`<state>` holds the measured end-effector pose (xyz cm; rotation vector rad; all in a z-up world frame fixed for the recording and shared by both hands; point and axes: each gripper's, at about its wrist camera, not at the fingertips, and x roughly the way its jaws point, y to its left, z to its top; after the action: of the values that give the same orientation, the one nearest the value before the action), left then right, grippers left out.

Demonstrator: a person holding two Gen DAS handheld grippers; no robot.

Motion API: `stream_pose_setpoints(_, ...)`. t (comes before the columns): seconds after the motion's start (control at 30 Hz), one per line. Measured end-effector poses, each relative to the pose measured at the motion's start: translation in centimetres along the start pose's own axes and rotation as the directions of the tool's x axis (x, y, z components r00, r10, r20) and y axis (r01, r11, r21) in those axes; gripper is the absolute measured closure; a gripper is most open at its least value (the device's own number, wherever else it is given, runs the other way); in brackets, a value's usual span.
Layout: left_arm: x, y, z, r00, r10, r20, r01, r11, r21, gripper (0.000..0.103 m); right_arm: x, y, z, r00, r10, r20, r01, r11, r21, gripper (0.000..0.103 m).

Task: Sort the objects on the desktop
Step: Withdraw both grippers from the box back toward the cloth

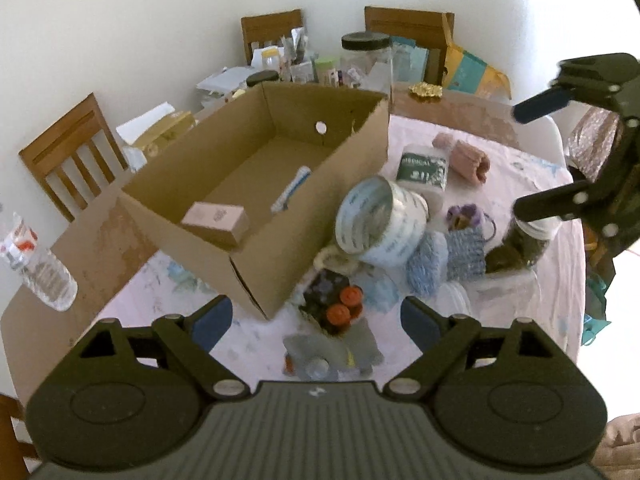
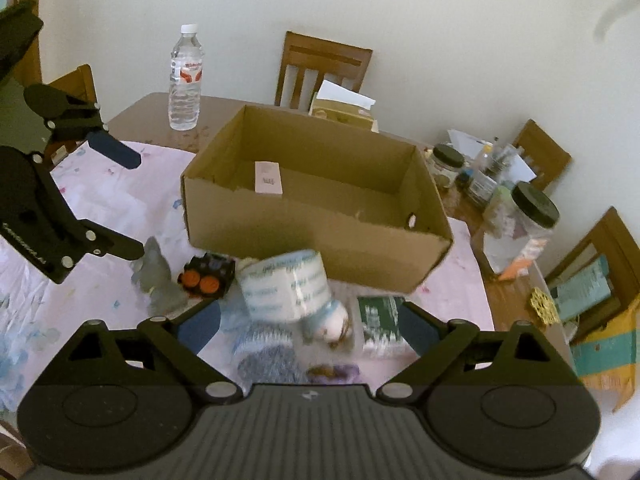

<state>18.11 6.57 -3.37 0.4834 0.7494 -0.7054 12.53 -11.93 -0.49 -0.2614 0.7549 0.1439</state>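
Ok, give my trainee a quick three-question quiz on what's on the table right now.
1. True or false: the cardboard box already holds items.
2. The tape roll lies: A) inside the box, B) on the cloth beside the box, C) between a gripper's fingers.
3. What stands upright on the bare table beyond the box in the right wrist view?

Key:
1. True: a pink carton and a tube lie inside.
2. B.
3. A water bottle.
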Motion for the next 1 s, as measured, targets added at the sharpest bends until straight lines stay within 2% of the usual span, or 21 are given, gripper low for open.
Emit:
stream_pose_setpoints(0.3,1.0,-1.8,-2.0,0.998,0.062,-0.009,-0.062,0.998,0.025,0.011,-2.2,0.5,-4.1,0.998,-0.057,0.008,0.056,0.996,0.065,0.004)
stream_pose_setpoints(0.63,3.2,-1.8,-3.5,0.997,0.062,-0.051,-0.064,0.997,-0.038,0.011,-1.8,-0.2,-7.6,0.993,-0.104,-0.049,0.111,0.972,0.205,0.004)
stream_pose_setpoints(1.0,5.7,-1.5,-4.1,0.995,0.072,-0.068,-0.078,0.993,-0.091,0.011,-0.5,-0.7,-8.6,0.992,-0.091,-0.088,0.109,0.965,0.237,0.004)
